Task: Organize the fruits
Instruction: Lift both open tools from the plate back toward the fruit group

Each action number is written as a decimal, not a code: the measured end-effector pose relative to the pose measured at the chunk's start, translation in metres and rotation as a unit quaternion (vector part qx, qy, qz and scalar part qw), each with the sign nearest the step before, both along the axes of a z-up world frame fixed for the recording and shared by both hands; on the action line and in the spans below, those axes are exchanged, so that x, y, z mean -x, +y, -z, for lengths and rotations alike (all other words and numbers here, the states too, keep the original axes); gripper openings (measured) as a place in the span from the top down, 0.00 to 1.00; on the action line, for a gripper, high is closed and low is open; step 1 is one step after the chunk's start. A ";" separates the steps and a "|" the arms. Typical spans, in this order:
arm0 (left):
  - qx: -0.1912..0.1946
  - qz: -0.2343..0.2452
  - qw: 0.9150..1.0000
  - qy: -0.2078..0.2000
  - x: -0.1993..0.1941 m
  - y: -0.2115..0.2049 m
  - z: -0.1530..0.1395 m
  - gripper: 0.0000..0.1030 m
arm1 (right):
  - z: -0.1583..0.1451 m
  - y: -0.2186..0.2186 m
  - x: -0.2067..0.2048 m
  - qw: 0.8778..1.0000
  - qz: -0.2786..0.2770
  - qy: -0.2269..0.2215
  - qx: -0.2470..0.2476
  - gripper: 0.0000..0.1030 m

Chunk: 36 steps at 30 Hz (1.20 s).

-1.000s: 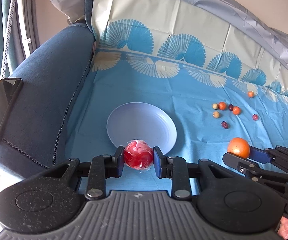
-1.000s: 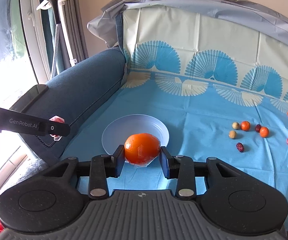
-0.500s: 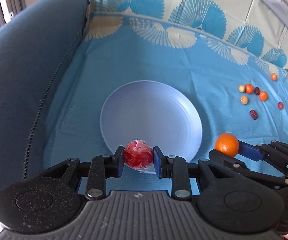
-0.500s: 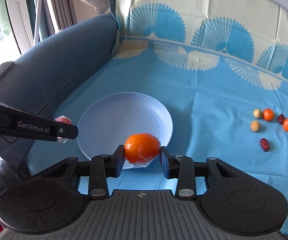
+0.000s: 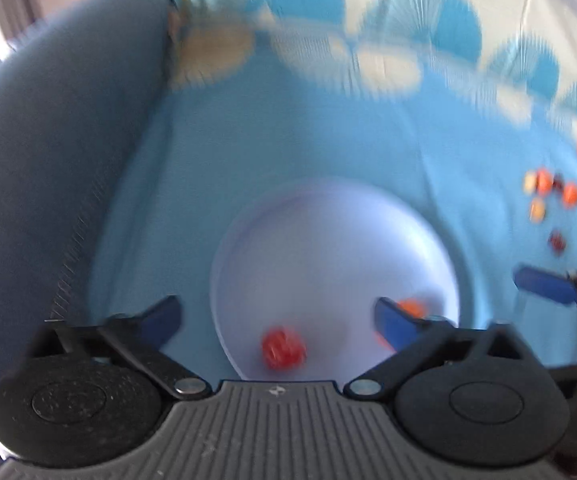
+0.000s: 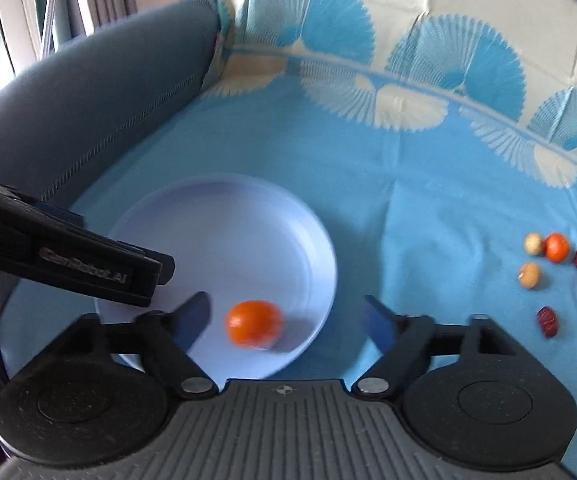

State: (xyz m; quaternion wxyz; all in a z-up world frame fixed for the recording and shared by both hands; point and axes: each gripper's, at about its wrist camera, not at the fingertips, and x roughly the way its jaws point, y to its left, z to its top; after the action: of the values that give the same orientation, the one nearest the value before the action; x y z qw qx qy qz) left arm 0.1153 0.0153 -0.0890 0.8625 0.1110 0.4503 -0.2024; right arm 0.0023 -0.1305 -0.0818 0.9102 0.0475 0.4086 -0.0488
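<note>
Two fruits lie loose on my pale plate [image 6: 224,216], both tongs spread wide.

My left tongs [image 5: 276,316] gape above the red fruit [image 5: 283,350] at the near rim; my right tongs [image 6: 288,320] straddle the round orange [image 6: 254,323], touching nothing. Small fruits [image 6: 556,247] sit well apart on the smooth blue cloth [image 6: 428,208], beside the sofa arm [image 6: 88,92].

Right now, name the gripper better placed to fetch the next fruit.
Right gripper: open, orange dropped on the plate, and the small fruits lie on its side of the cloth.
</note>
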 end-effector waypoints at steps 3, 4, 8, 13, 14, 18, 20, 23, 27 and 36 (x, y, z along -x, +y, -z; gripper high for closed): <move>0.015 -0.009 1.000 -0.018 0.015 0.020 -0.024 0.00 | -0.023 -0.004 0.018 1.000 -0.002 -0.007 -0.003 0.07; 0.014 -0.018 1.000 -0.020 0.024 0.028 -0.031 0.00 | -0.030 -0.003 0.028 1.000 -0.001 -0.008 -0.009 0.06; -0.016 -0.057 0.998 -0.004 0.066 0.055 -0.042 0.00 | -0.052 0.015 0.079 0.999 -0.012 0.001 -0.033 0.03; -0.017 -0.070 0.997 0.027 0.114 0.080 -0.051 0.00 | -0.074 0.046 0.137 0.999 -0.016 -0.016 -0.033 0.01; -0.011 -0.069 0.997 0.026 0.122 0.082 -0.054 0.00 | -0.078 0.051 0.145 0.999 -0.020 -0.025 -0.024 0.01; -0.004 -0.055 0.998 -0.004 0.151 0.088 -0.068 0.00 | -0.093 0.059 0.166 0.998 -0.014 -0.055 0.003 0.01; 0.000 -0.049 0.999 -0.020 0.162 0.087 -0.075 0.00 | -0.100 0.059 0.176 0.998 -0.008 -0.067 0.007 0.01; 0.011 -0.041 0.999 -0.034 0.177 0.085 -0.088 0.00 | -0.107 0.061 0.191 0.996 -0.008 -0.084 0.015 0.01; 0.013 -0.031 0.998 -0.044 0.189 0.078 -0.098 0.00 | -0.116 0.059 0.203 0.994 -0.004 -0.103 0.021 0.01; 0.007 -0.029 0.998 -0.049 0.198 0.073 -0.107 0.00 | -0.120 0.052 0.214 0.993 0.009 -0.121 0.008 0.01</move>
State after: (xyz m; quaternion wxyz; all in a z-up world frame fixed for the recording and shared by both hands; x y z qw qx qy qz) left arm -0.0832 0.0881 0.0180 0.8896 0.1015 0.4094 -0.1751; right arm -0.2112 -0.0787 0.0383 0.9529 0.0489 0.2945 -0.0539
